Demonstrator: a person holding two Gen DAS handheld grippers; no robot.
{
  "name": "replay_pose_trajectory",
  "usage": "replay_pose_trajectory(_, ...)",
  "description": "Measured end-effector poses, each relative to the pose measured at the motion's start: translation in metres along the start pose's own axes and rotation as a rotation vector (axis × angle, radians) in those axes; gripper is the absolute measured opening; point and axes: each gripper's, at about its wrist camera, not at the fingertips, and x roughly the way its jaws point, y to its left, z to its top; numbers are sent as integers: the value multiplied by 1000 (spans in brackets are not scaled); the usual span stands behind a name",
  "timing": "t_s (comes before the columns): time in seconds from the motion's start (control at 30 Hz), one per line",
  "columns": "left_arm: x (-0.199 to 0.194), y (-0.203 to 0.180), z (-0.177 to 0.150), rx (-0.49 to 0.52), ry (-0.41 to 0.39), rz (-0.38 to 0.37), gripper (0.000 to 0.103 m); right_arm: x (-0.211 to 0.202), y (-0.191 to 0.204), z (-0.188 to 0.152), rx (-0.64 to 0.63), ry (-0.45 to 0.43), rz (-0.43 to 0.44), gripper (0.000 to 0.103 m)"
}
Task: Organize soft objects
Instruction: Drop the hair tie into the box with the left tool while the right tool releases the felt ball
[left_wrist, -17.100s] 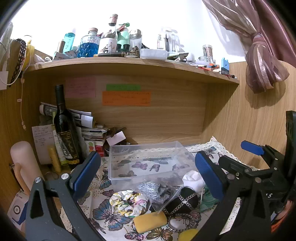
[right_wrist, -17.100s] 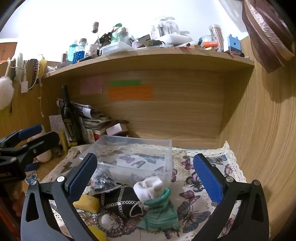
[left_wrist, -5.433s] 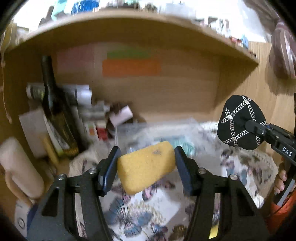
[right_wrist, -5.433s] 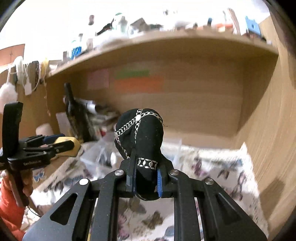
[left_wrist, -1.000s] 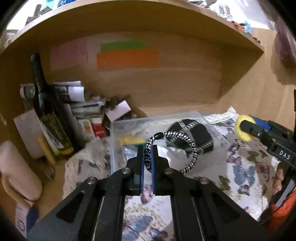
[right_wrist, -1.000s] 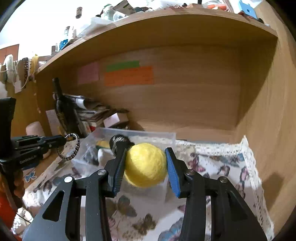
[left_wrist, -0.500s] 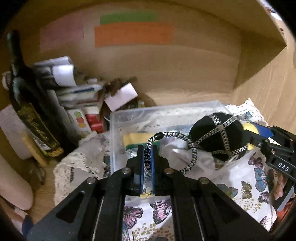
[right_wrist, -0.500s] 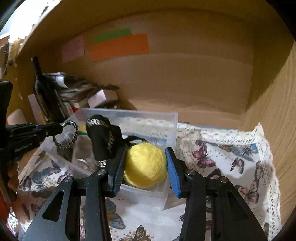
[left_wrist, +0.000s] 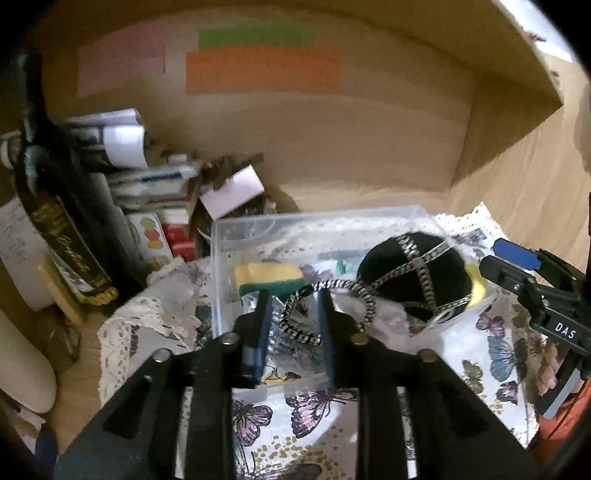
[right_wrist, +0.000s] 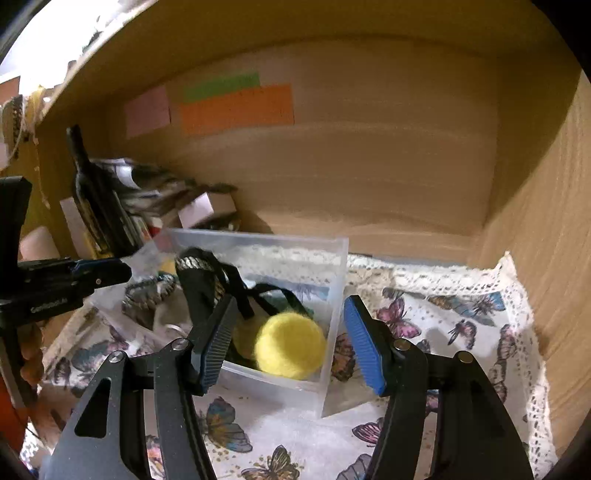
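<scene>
Over the clear bin (right_wrist: 334, 258), both grippers are hanging with jaws parted: the right gripper (right_wrist: 291, 339) is straddling the yellow ball (right_wrist: 290, 345) lying inside, the left gripper (left_wrist: 293, 325) flanking the braided hair tie (left_wrist: 332, 310).

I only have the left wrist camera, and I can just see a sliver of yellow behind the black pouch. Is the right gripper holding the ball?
Observer: No. In the right wrist view the right gripper is open, and the yellow ball touches neither finger.
Operator: Where is the ball, then?
Observer: Inside the clear bin, in its near right corner.
Operator: Is the pouch lying on top of it?
Observer: No. The black pouch lies to its left, and the ball's front is uncovered.
</scene>
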Motion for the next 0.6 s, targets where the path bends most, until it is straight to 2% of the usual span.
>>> replay_pose_trajectory(0.07, -12, -2, 1, 5, -34, -6, 41, -12, 3, 4, 0, -31, 8, 57)
replay_pose_trajectory(0.2, -36, -8, 6, 17, -97, -18, 44, -35, 11, 11, -12, -89, 22, 59)
replay_pose_trajectory(0.23, -43, -10, 7, 18, -113, -25, 48, -43, 14, 13, -17, -111, 24, 61)
replay_pose_trajectory(0.43, -77, -18, 7, 21, -204, -42, 72, -77, 27, 19, -29, -203, 42, 76)
replay_pose_trajectory(0.5, -90, -21, 5, 22, -238, -44, 80, -87, 32, 18, -36, -236, 38, 89)
replay_pose_trajectory(0.53, -96, -22, 4, 24, -257, -40, 86, -91, 34, 17, -42, -253, 31, 91)
replay_pose_trajectory(0.6, -105, -25, 2, 32, -292, -36, 95, -95, 37, 17, -49, -272, 17, 102)
